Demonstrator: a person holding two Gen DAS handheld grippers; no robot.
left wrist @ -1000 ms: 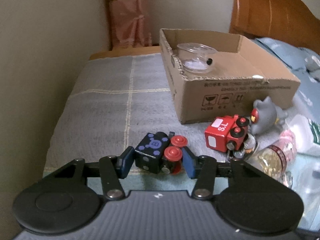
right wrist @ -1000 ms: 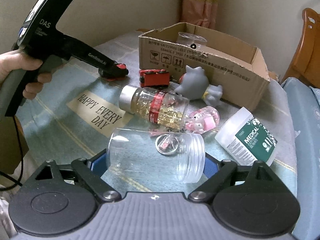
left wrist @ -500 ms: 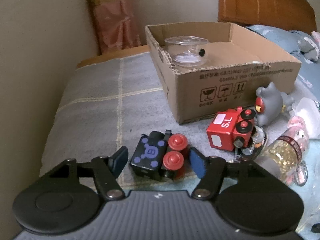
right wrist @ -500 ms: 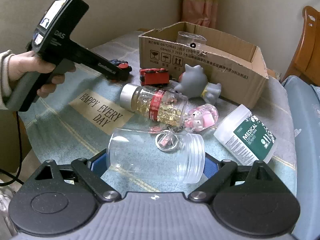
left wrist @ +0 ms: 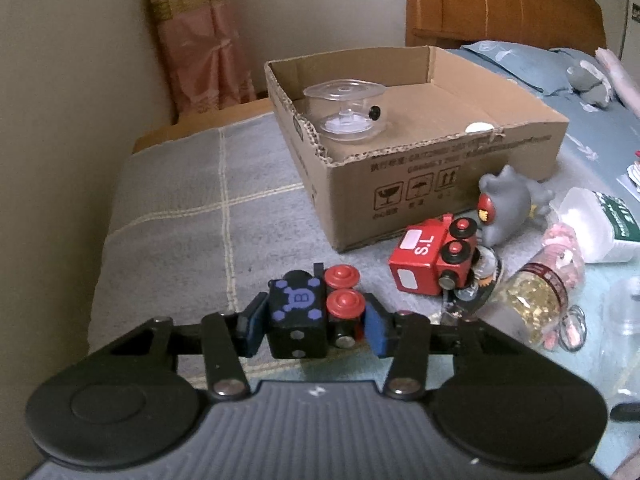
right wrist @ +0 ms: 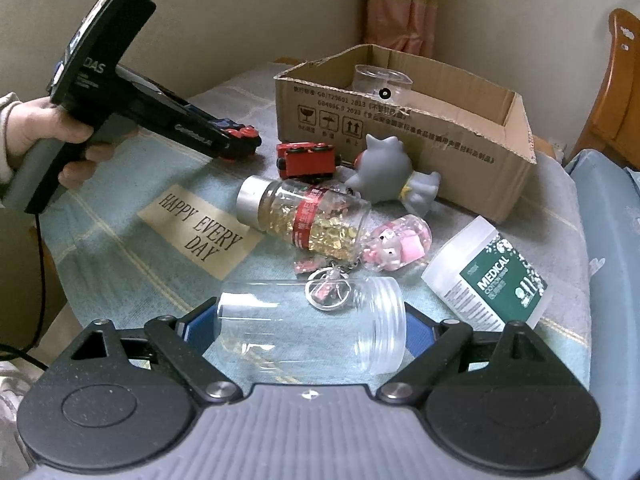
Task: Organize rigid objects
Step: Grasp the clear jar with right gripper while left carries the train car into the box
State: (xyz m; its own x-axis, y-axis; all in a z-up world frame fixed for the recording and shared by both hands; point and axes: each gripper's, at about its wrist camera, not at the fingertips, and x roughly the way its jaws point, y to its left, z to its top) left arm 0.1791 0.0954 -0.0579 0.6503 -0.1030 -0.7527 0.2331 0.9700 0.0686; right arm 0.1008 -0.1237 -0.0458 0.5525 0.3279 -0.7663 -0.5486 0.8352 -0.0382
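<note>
You have a pink curtain in the corner, a wooden headboard behind, a blue pillow beside it, a grey checked cloth on the table, its "HAPPY EVERY DAY" label facing you

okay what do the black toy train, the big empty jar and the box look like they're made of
Black toy train: probably painted wood, going by its blocky body and glossy paint with red wheels; moulded plastic is possible.
Empty jar: clear and glossy with a moulded threaded neck, likely plastic, though glass can't be excluded.
Box: brown corrugated cardboard, matte; fluting shows along the torn rim.
</note>
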